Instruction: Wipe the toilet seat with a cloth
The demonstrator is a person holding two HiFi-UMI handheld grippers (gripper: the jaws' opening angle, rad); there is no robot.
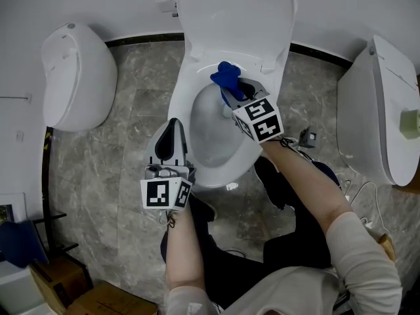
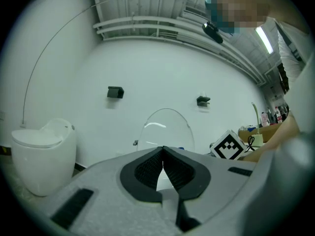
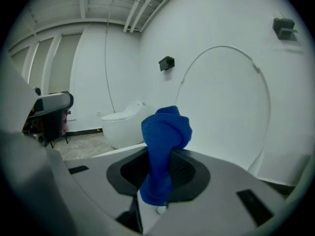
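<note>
Currently pinches blue cloth (image 1: 226,77) (image 3: 165,132) in right gripper (image 1: 232,89) (image 3: 160,154), jaws clamped on the bunched fabric, upper end of cloth protruding past the tips. Hangs over rear of bowl, at 12 o'clock of toilet seat (image 1: 180,104), just below raised lid (image 1: 233,12). Cannot tell whether cloth touches seat. Shows left gripper (image 1: 174,123) (image 2: 163,149) at 8 o'clock of seat, at the outer rim, jaws pressed together at the tips, nothing between. Places second toilet (image 1: 75,77) at 9 o'clock and third toilet (image 1: 374,110) at 3 o'clock, both well apart on grey floor (image 1: 131,117).
</note>
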